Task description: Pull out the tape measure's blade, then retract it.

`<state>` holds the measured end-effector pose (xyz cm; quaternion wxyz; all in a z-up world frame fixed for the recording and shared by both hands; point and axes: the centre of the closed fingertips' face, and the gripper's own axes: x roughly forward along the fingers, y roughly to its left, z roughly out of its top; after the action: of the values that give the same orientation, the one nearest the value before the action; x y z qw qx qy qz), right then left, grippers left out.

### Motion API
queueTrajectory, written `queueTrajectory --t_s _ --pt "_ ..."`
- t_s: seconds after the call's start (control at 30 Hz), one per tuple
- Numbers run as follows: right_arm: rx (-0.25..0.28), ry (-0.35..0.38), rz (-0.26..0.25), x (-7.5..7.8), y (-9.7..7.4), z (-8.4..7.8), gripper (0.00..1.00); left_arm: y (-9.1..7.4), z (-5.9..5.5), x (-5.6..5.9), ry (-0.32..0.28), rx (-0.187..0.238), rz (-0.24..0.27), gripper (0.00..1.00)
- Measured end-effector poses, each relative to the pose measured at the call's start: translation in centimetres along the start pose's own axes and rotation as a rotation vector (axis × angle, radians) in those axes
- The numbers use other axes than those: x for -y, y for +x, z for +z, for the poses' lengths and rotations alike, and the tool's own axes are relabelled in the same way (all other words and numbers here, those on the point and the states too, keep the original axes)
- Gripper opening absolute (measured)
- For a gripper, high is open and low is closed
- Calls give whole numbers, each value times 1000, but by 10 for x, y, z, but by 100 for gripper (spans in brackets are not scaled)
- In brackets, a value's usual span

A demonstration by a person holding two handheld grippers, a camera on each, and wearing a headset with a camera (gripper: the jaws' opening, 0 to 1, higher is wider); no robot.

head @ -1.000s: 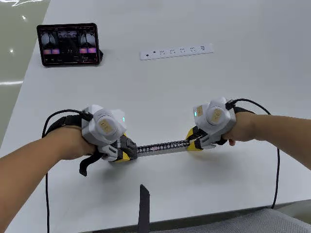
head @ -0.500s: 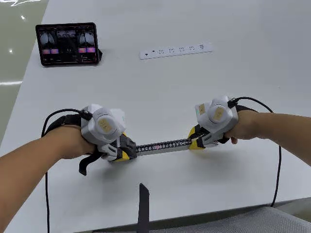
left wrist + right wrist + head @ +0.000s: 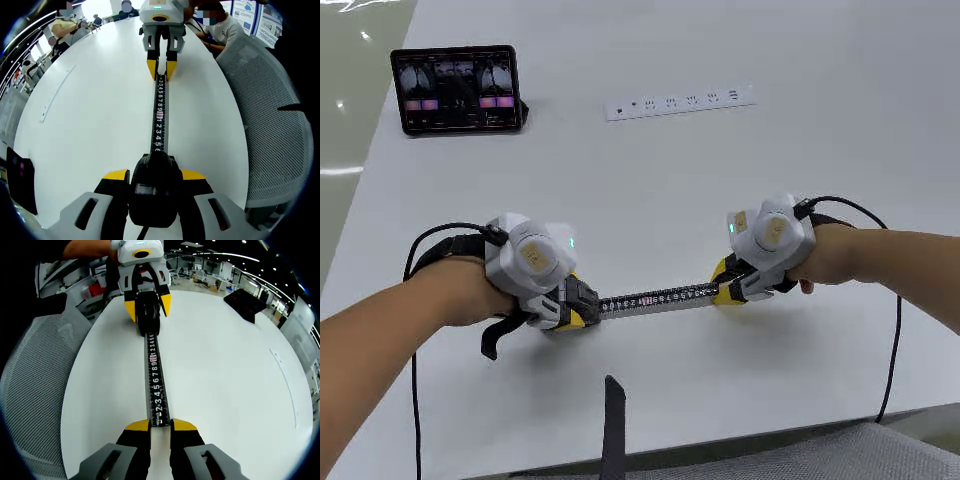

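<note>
Nearest the person, a grey mesh chair (image 3: pixel 820 455) meets the edge of the white table (image 3: pixel 650 190). Just beyond it, the left gripper (image 3: pixel 154 175) clamps the black tape measure case (image 3: pixel 154 195) between its yellow-tipped jaws, low over the tabletop. The blade (image 3: pixel 159 107) runs out of the case, numbers up (one red mark partway along), to the right gripper (image 3: pixel 160 426), whose jaws pinch the blade's free end. Farther back lie a white power strip (image 3: pixel 680 102) and, left of it, a tablet (image 3: pixel 455 88) with its screen lit.
</note>
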<state>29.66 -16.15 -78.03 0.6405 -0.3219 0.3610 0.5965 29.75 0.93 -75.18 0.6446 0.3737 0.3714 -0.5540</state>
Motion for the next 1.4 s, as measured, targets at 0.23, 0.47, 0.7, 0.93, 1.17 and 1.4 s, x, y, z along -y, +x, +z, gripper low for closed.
queueTrajectory --t_s 0.23,0.47,0.7,0.93,1.17,1.4 --pt "-2 2 -2 -1 -1 -2 10 0 0 0 1 0 0 33" --pt "-3 4 -4 -1 -3 -4 10 1 0 -1 0 1 -1 33" --pt "-4 2 -5 0 -4 -5 10 1 -1 -2 0 1 0 33" --pt "-4 11 -9 1 -5 -9 10 1 -2 -2 0 1 -1 33" --pt "-8 12 -13 1 -7 -12 10 1 -2 -2 1 1 -1 33" --pt "-12 17 -16 2 -10 -17 10 1 -2 -2 3 0 1 33"
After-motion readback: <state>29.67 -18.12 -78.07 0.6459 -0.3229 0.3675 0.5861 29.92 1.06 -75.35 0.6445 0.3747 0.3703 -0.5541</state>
